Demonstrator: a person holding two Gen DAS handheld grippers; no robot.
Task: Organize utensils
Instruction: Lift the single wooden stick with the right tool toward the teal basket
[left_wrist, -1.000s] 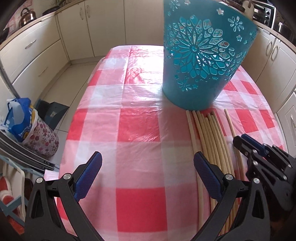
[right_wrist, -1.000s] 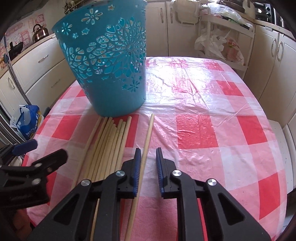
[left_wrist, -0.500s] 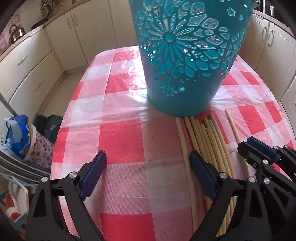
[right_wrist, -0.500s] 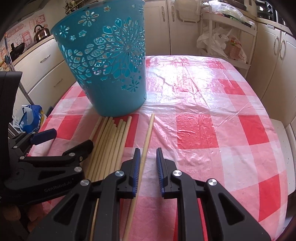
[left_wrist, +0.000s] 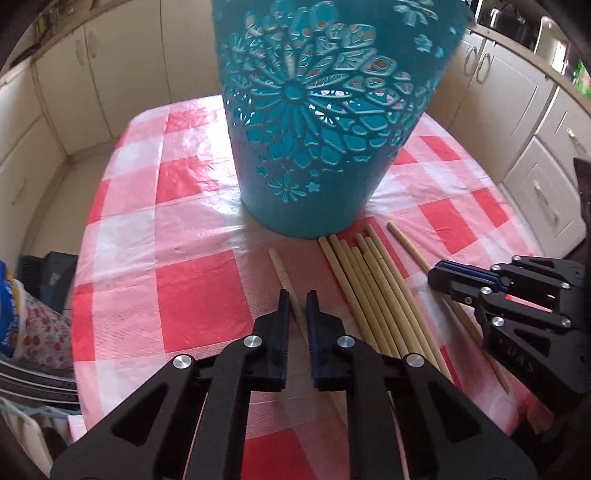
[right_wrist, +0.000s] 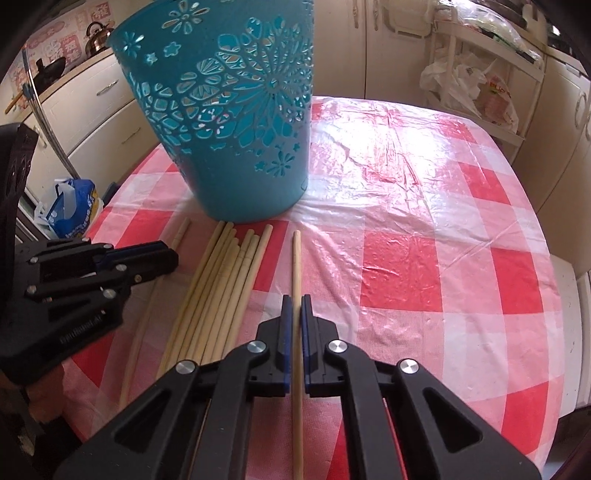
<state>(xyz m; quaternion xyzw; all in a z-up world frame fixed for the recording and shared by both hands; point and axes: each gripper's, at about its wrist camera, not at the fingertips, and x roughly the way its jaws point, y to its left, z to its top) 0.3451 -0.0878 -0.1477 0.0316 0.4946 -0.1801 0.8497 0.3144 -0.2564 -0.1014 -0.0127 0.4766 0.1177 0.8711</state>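
Each hand-held gripper has a pale wooden stick lying lengthwise between its jaws, and that alignment is what the next move turns on. The left hand-held gripper (left_wrist: 295, 308) has just been closing, and its jaws now pinch the leftmost thin pale wooden stick (left_wrist: 281, 271), which lies apart from the main bundle of pale wooden sticks (left_wrist: 365, 280) on the red-and-white checked plastic-covered surface (left_wrist: 199, 295). The right hand-held gripper (right_wrist: 296, 314) has also just been closing and is pressed onto the single pale wooden stick on the right (right_wrist: 296, 266), just beside the bundle on its far side.

Both sticks run with their long axes pointing away from the grippers, toward the foot of the teal plastic basket with cut-out flower pattern (left_wrist: 317, 122), which stands upright directly beyond the stick ends (nearly touching some of them). The left gripper sits nearer the basket's left flank, the right one nearer its right.

By my judgement, each stick must be lifted and tipped end-up to clear the tall rim, which is out of view from the left wrist.
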